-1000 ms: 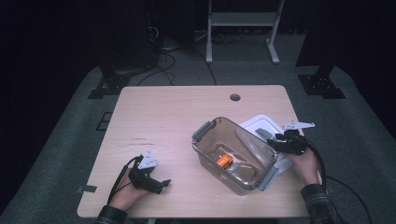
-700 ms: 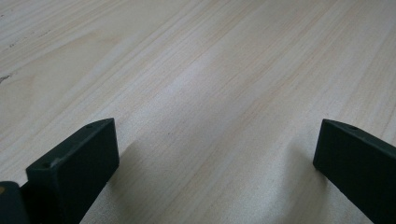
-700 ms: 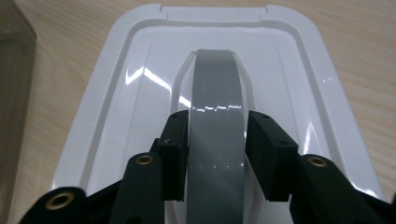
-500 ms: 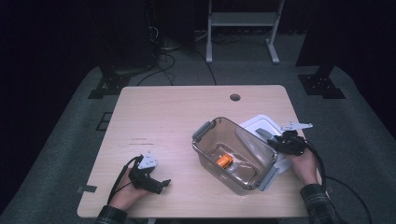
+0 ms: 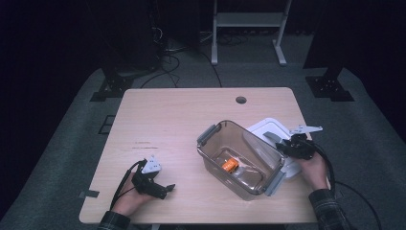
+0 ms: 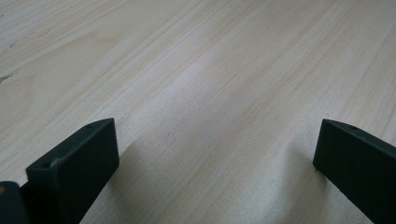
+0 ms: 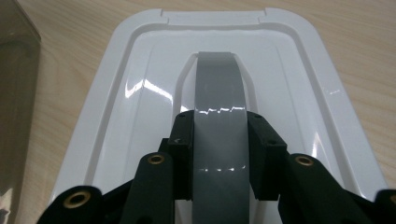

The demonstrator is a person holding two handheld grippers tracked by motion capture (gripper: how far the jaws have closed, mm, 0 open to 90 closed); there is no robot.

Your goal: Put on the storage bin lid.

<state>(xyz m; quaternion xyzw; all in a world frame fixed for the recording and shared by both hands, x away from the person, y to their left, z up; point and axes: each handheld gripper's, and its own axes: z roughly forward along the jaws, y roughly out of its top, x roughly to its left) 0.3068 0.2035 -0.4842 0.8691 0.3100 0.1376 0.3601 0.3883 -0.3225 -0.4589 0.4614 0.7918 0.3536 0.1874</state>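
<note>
Since the earlier frames almost nothing on the table has shifted; what I see change is my right gripper [image 7: 219, 154], whose jaws have just been closing and now clamp the grey handle [image 7: 219, 88] of the white lid [image 7: 116, 116] between them. From the right gripper view the pads press on both sides of that grey strip, which arches up over the middle of the lid. Seen from above, the lid [image 5: 268, 128] lies flat on the table [image 5: 172, 120] at its right side, just behind and beside the clear box [image 5: 239, 158], and my right gripper [image 5: 287, 143] reaches over it from the right edge. The box sits tilted to the table's edges, uncovered, with grey clasps at two ends and a small orange item [image 5: 230, 165] lying inside on its bottom.

My left gripper [image 5: 155, 184] rests near the front left edge of the table, well apart from the box. From the left gripper view its jaws stand wide apart with bare wood [image 6: 210, 93] between them, grasping nothing.
</note>
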